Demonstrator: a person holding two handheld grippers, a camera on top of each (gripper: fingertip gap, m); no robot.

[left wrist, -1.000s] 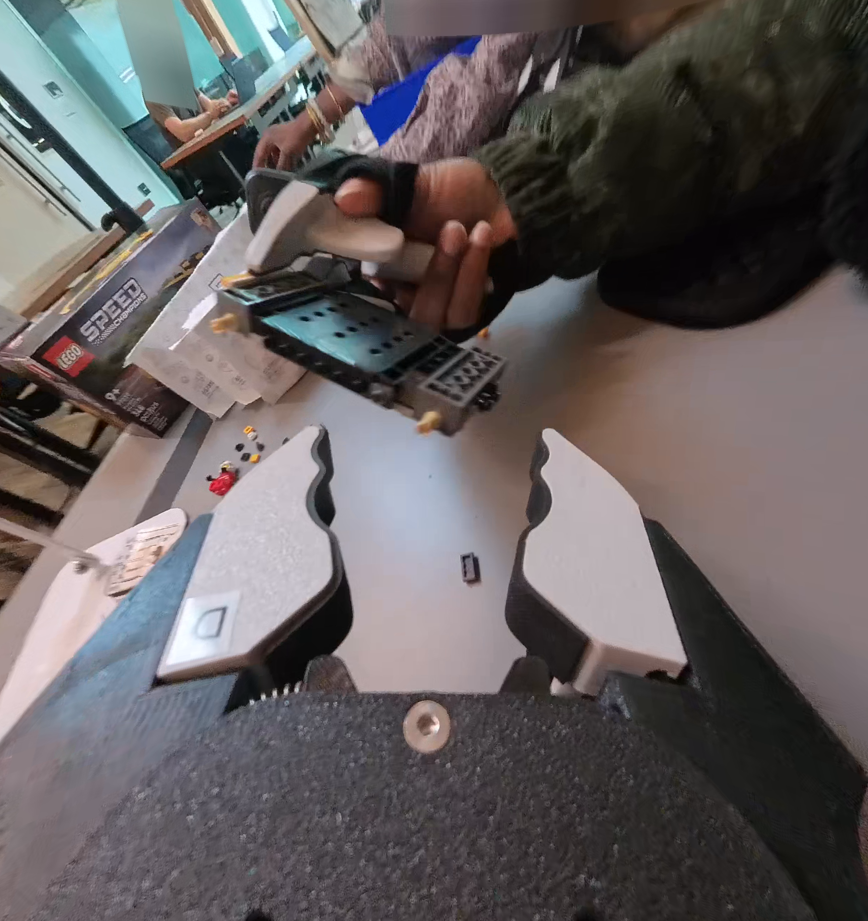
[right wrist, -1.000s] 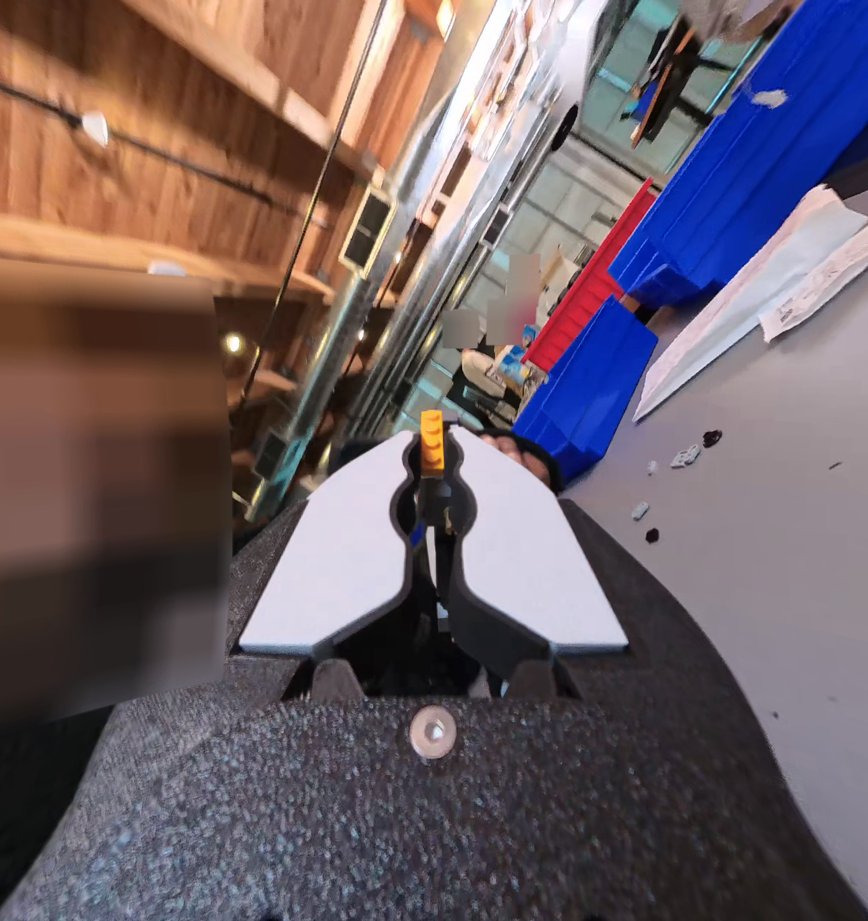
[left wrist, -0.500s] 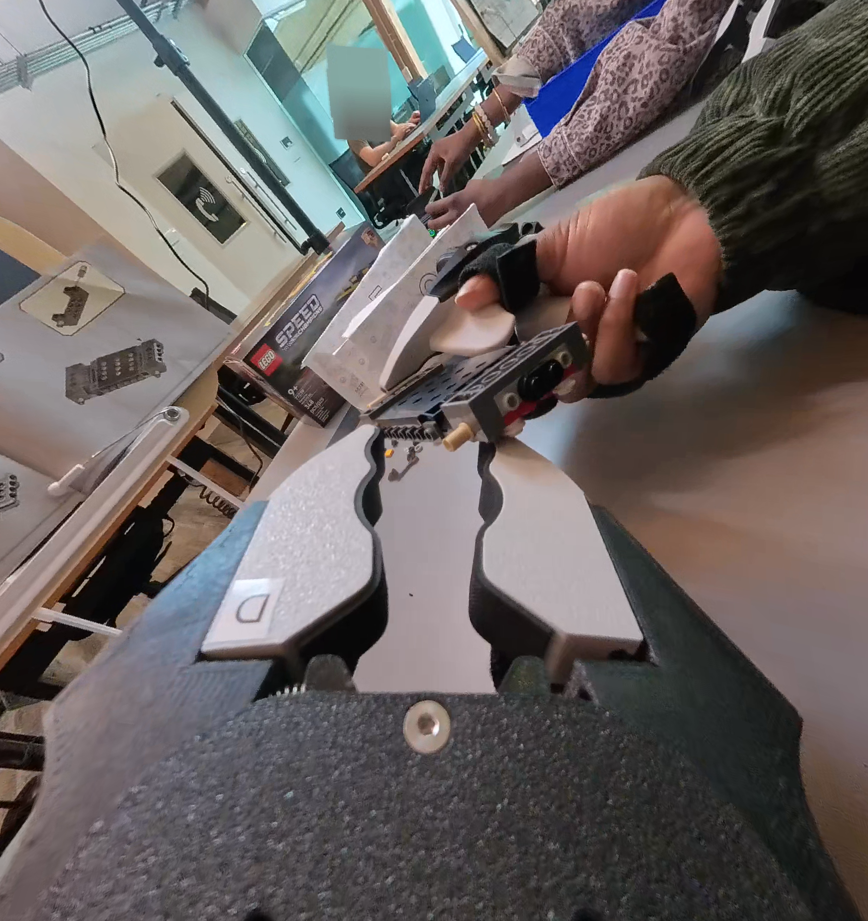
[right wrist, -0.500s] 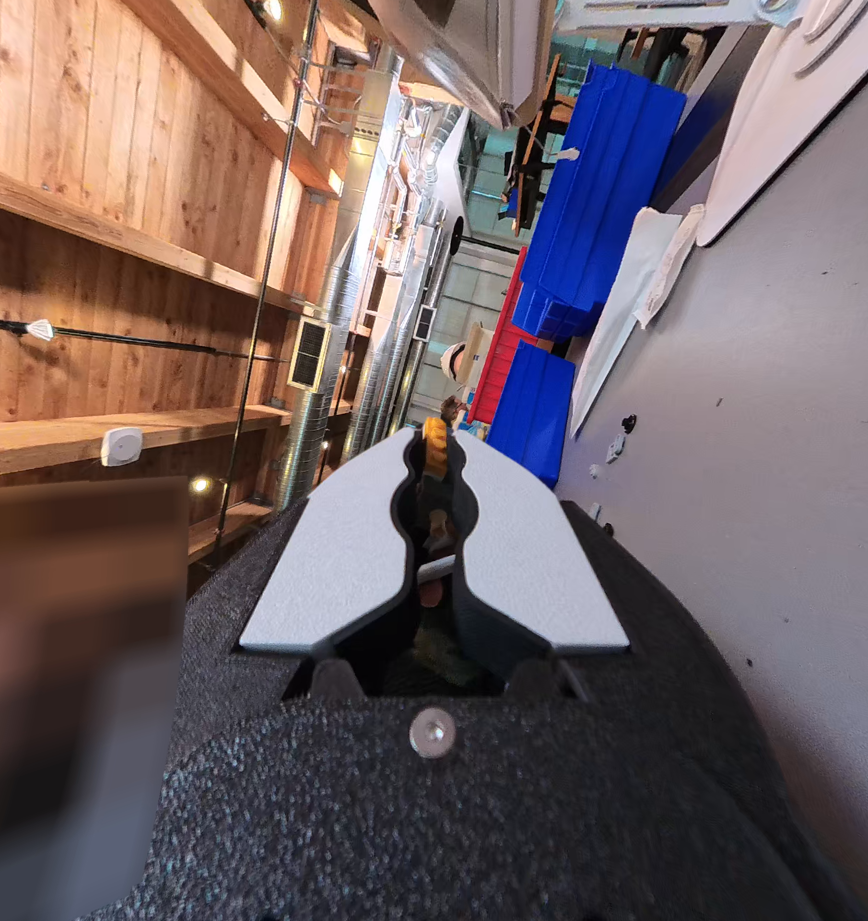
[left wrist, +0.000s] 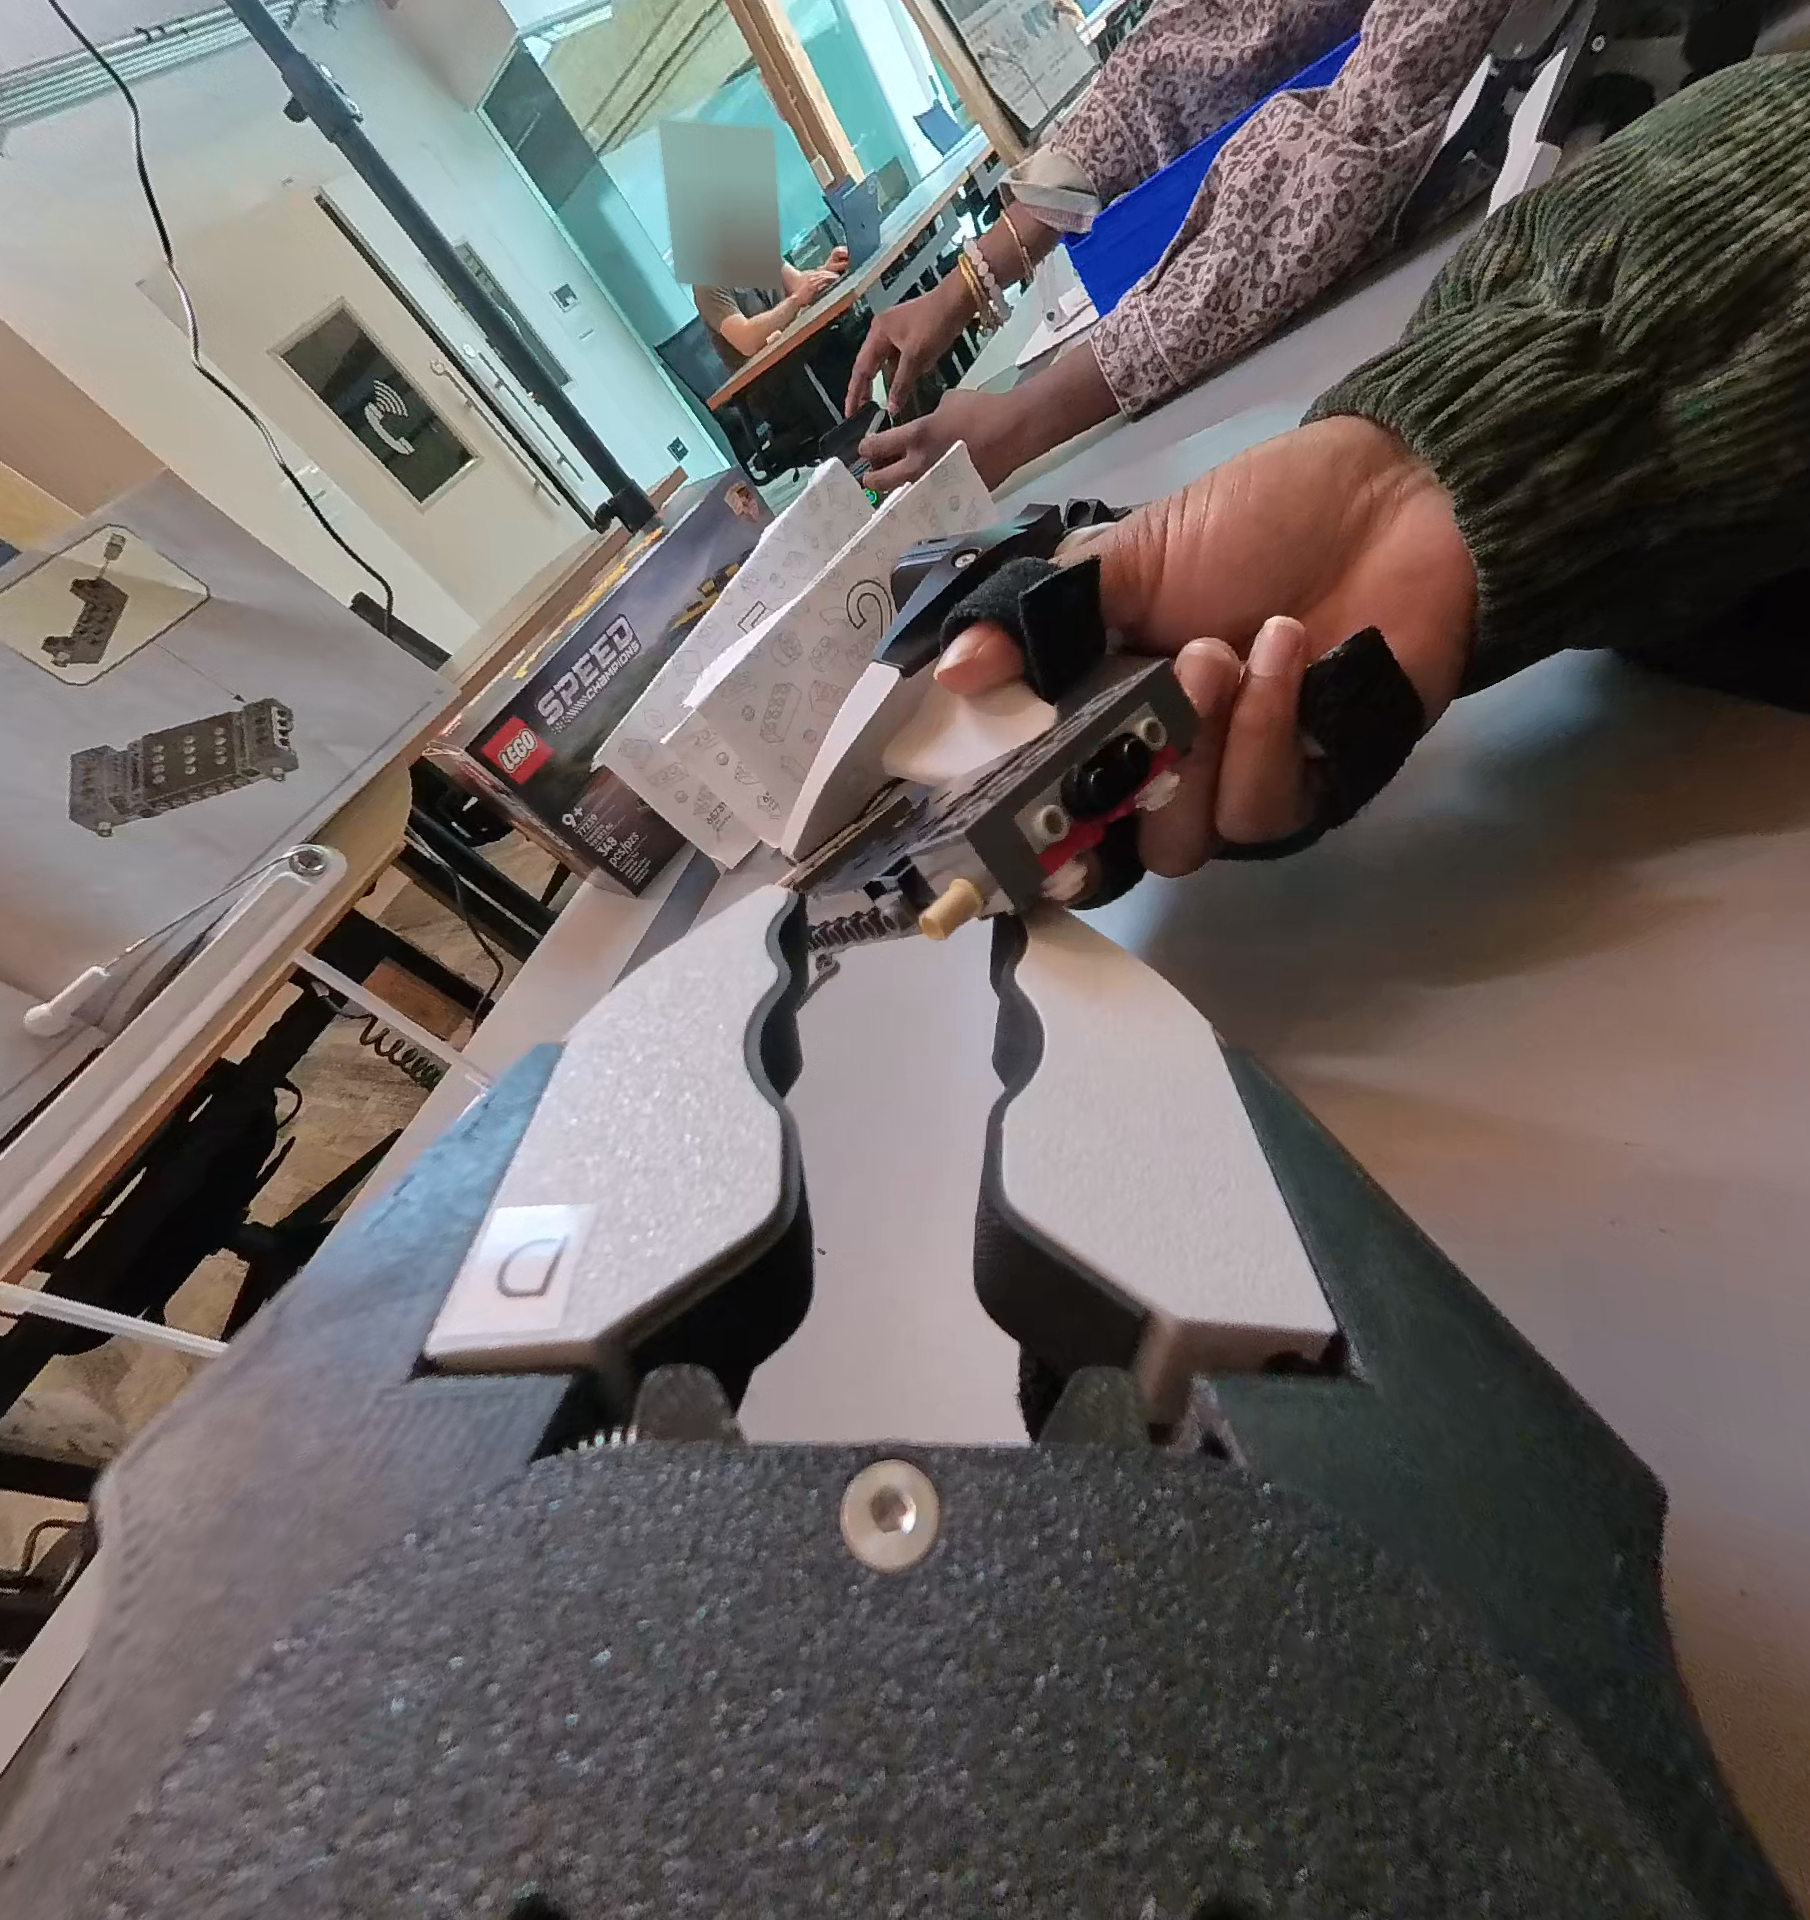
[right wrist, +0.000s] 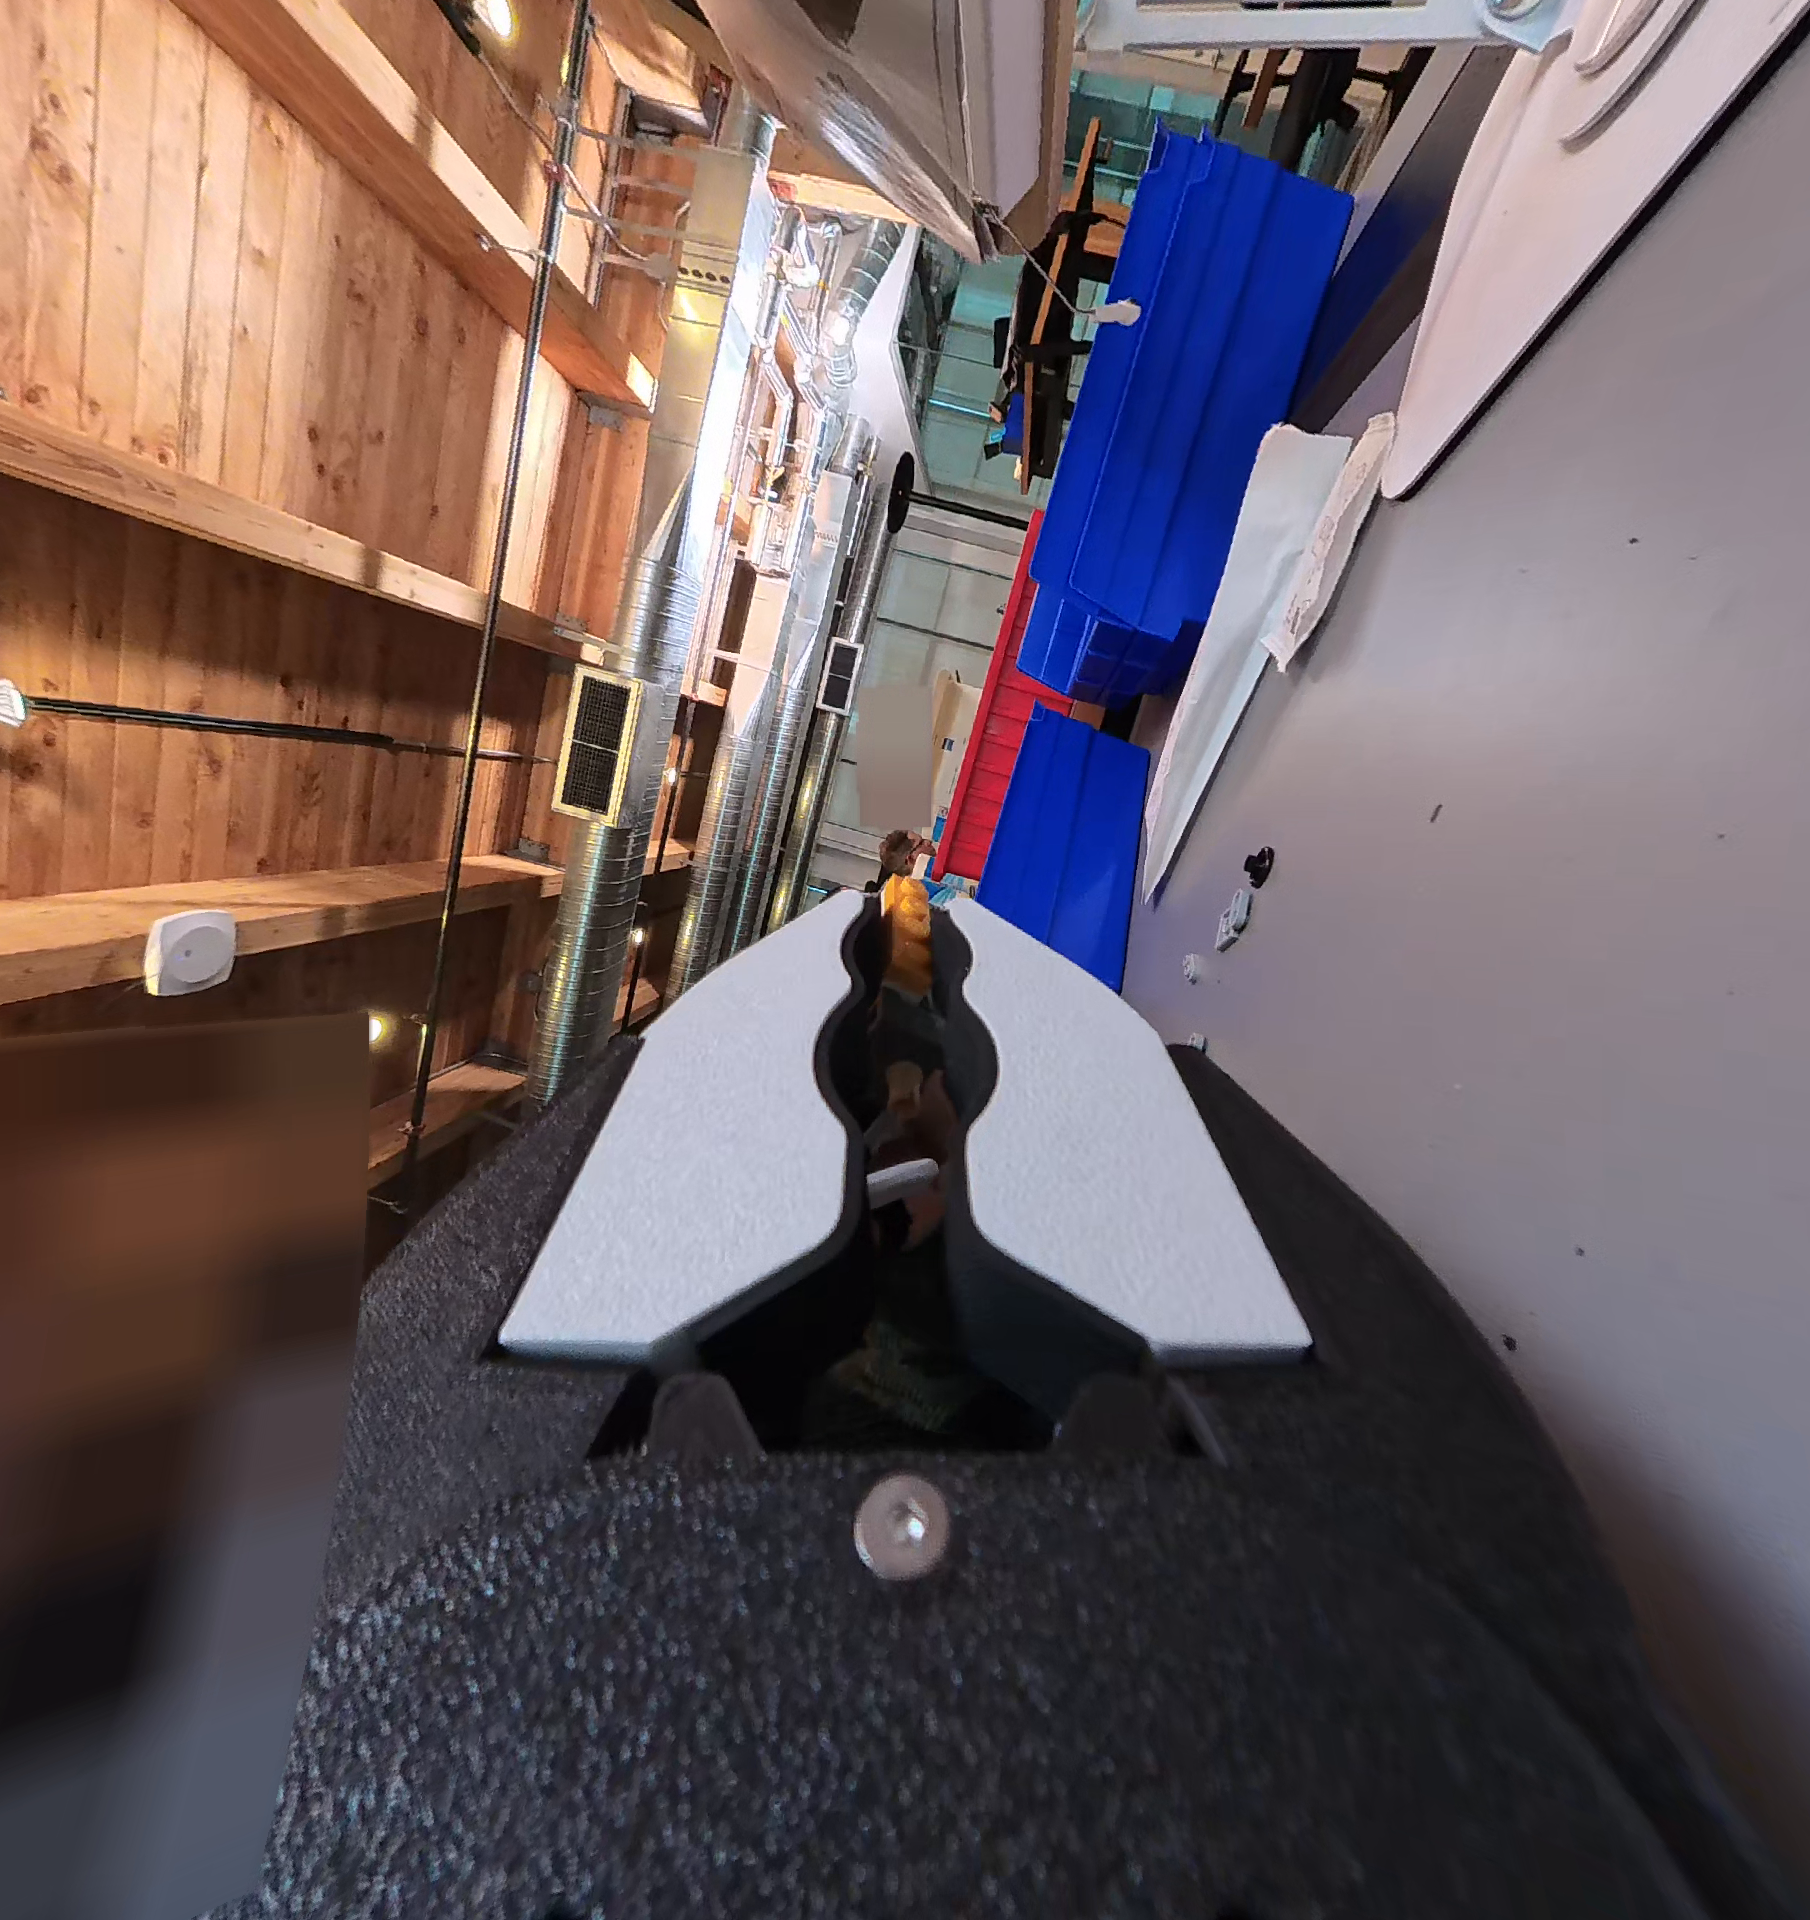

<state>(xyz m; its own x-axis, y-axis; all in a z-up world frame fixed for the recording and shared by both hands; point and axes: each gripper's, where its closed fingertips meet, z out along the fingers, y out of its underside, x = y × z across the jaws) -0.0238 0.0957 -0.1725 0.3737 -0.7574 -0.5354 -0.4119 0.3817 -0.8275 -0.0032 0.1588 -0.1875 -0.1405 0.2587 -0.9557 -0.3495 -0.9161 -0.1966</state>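
Two grippers meet above a grey table. Right gripper, fingers pressed on the orange end of a grey brick assembly, holds it aloft; left gripper, half spread, brackets the assembly's underside, contact unclear.

Left gripper fingers clasping brick model

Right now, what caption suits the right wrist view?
Grey two-finger gripper pinching a small orange studded brick beside a grey table.
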